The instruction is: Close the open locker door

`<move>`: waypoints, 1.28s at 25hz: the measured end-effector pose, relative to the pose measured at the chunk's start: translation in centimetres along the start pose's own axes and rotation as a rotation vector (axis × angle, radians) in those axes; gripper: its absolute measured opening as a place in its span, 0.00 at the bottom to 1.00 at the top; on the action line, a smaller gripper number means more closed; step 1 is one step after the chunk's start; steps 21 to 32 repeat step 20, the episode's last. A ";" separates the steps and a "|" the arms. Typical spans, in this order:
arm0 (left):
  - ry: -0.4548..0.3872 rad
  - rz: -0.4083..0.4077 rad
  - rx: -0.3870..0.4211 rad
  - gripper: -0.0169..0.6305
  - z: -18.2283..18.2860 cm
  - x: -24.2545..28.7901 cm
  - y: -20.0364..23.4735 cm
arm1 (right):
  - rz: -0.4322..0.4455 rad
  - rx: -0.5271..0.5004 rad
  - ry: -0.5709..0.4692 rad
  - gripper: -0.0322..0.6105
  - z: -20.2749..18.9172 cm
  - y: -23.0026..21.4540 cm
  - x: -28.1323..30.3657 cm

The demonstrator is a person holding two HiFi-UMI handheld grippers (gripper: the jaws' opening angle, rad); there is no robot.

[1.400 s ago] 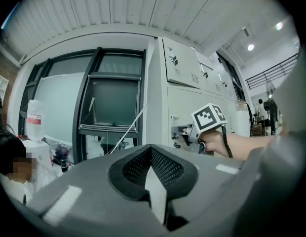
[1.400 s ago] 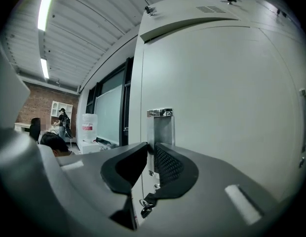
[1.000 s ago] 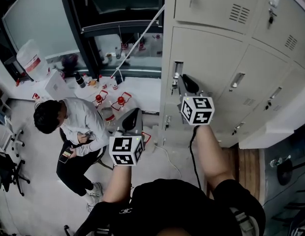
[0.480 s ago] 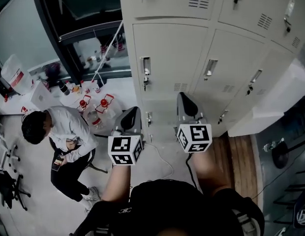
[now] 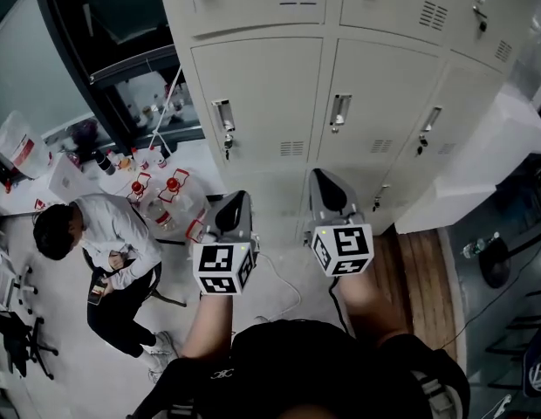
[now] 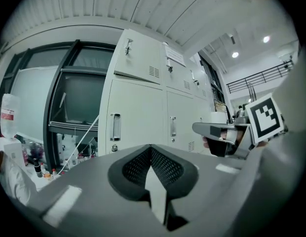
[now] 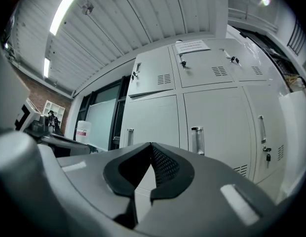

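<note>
Evidently the open locker door juts from the locker bank at far right, nearer the right gripper. The right and left gripper fingers are pressed together, empty.

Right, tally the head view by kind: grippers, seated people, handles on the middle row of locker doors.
Grippers: 2 (left gripper, right gripper)
Seated person: 1
Middle-row door handles: 3 (left, middle, right)
Total: 6

Lockers are pale cream; left gripper and right gripper are grey, with black-and-white patterned marker cubes.
</note>
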State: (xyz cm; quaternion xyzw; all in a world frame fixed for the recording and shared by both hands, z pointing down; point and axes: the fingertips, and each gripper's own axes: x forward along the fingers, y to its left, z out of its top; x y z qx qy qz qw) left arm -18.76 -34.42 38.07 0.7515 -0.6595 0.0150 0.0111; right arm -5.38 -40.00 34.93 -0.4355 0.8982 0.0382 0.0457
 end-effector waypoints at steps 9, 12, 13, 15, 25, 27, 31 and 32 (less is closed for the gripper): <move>-0.010 0.041 0.010 0.03 0.6 -0.5 -0.7 | 0.034 0.001 -0.025 0.07 0.3 -0.1 -0.5; -0.013 0.046 0.010 0.03 0.7 -0.6 -0.7 | 0.045 0.001 -0.026 0.07 0.4 0.0 -0.5; -0.014 0.048 0.008 0.03 0.7 -0.6 -0.7 | 0.049 0.000 -0.026 0.07 0.4 0.1 -0.5; -0.015 0.051 0.007 0.03 0.8 -0.7 -0.7 | 0.058 0.002 -0.027 0.07 0.5 0.3 -0.4; -0.016 0.049 0.011 0.03 1.1 -0.3 -0.5 | 0.084 0.063 -0.025 0.07 0.8 0.4 0.2; -0.016 0.049 0.011 0.03 1.1 -0.3 -0.5 | 0.084 0.063 -0.025 0.07 0.8 0.4 0.2; -0.016 0.049 0.011 0.03 1.1 -0.3 -0.5 | 0.084 0.063 -0.025 0.07 0.8 0.4 0.2; -0.016 0.049 0.011 0.03 1.1 -0.3 -0.5 | 0.084 0.063 -0.025 0.07 0.8 0.4 0.2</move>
